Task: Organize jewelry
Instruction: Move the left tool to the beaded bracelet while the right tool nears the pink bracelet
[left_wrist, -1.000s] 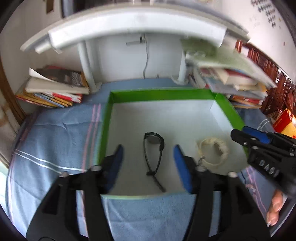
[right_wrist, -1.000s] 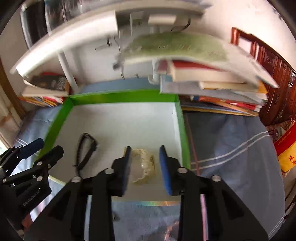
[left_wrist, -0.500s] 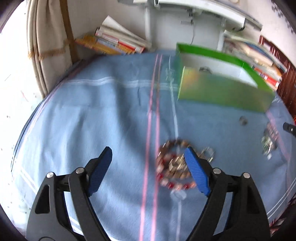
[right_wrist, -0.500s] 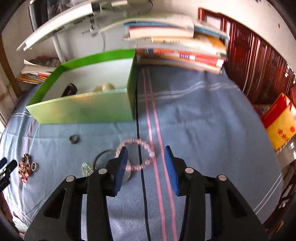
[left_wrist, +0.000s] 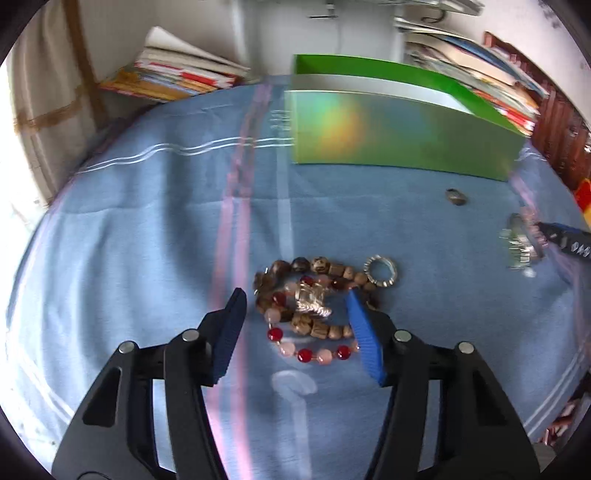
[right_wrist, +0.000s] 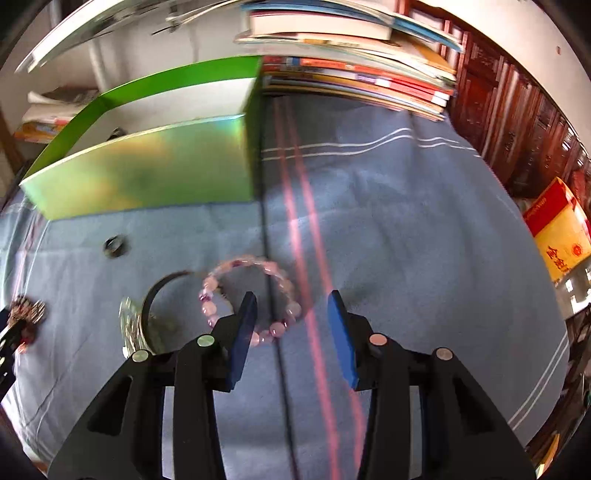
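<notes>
Currently, the left gripper hovers with fingers apart over a tangle of brown, red and pink bead bracelets lying on the blue cloth; a silver ring sits just beside the tangle. The right gripper also has its fingers apart, around the near edge of a pink bead bracelet on the cloth. The green box stands behind, with a dark ring near its front wall.
</notes>
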